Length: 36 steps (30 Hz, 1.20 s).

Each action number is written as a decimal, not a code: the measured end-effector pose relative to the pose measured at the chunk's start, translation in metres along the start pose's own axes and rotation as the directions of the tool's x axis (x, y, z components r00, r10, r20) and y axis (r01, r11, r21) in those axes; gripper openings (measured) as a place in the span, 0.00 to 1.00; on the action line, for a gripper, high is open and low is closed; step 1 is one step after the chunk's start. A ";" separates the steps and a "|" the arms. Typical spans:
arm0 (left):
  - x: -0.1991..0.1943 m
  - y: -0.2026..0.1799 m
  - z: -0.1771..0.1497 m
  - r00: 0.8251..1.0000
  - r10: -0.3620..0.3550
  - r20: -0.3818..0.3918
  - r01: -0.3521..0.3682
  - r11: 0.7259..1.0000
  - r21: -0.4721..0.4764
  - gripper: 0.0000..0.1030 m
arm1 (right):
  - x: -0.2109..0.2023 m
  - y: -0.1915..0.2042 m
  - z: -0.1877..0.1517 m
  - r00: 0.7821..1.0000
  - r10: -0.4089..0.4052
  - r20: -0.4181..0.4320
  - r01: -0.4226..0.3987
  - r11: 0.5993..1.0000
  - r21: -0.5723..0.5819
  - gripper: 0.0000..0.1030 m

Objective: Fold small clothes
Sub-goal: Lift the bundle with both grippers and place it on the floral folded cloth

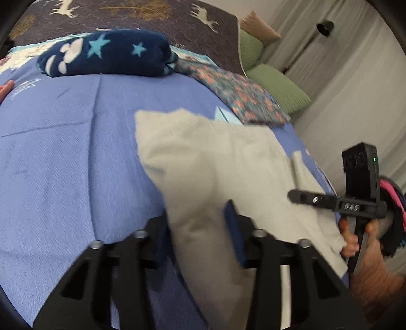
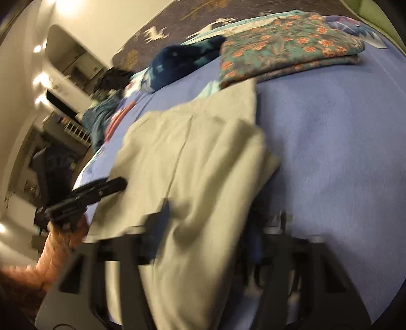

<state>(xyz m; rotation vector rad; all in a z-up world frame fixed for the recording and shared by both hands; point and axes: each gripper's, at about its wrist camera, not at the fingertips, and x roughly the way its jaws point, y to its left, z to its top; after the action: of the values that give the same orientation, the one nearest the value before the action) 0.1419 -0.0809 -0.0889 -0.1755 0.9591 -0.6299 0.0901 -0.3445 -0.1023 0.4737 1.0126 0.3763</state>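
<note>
A beige cloth (image 1: 215, 162) lies partly on the blue bedspread (image 1: 63, 152), one end lifted. My left gripper (image 1: 200, 223) is shut on its near edge, which bunches between the jaws. In the right wrist view the same beige cloth (image 2: 192, 157) hangs in folds, and my right gripper (image 2: 205, 228) is shut on its near edge; this view is blurred. The right gripper also shows in the left wrist view (image 1: 297, 195), at the cloth's right side. The left gripper shows in the right wrist view (image 2: 119, 184), at the cloth's left side.
A folded navy star-patterned blanket (image 1: 106, 53) and a folded floral cloth (image 1: 241, 94) lie at the far side of the bed. Green pillows (image 1: 279, 86) and curtains are to the right. A brown deer-patterned cover (image 1: 152, 15) lies behind. Room furniture (image 2: 50, 127) is left of the bed.
</note>
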 end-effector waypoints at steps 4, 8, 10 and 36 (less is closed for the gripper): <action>-0.023 -0.028 0.003 0.995 0.026 0.100 -0.034 0.997 0.074 0.16 | -0.011 0.011 -0.001 0.998 -0.025 0.054 0.025 1.000 -0.001 0.13; -0.057 -0.081 0.003 0.974 0.056 0.219 -0.109 0.965 0.237 0.16 | -0.043 0.044 -0.010 0.982 -0.079 0.170 0.097 0.990 -0.100 0.12; -0.074 -0.106 0.007 0.960 0.046 0.276 -0.129 0.948 0.292 0.16 | -0.069 0.063 -0.016 0.957 -0.121 0.263 0.166 0.974 -0.156 0.12; -0.023 -0.200 0.233 0.879 0.050 0.473 -0.218 0.926 0.308 0.16 | -0.177 0.047 0.215 0.724 -0.351 0.594 0.529 0.835 -0.152 0.12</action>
<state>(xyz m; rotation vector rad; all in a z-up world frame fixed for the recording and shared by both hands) 0.2361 -0.2606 0.1436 0.0664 0.3832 -0.5840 0.1892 -0.4385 0.1451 0.0179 0.4589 -0.0514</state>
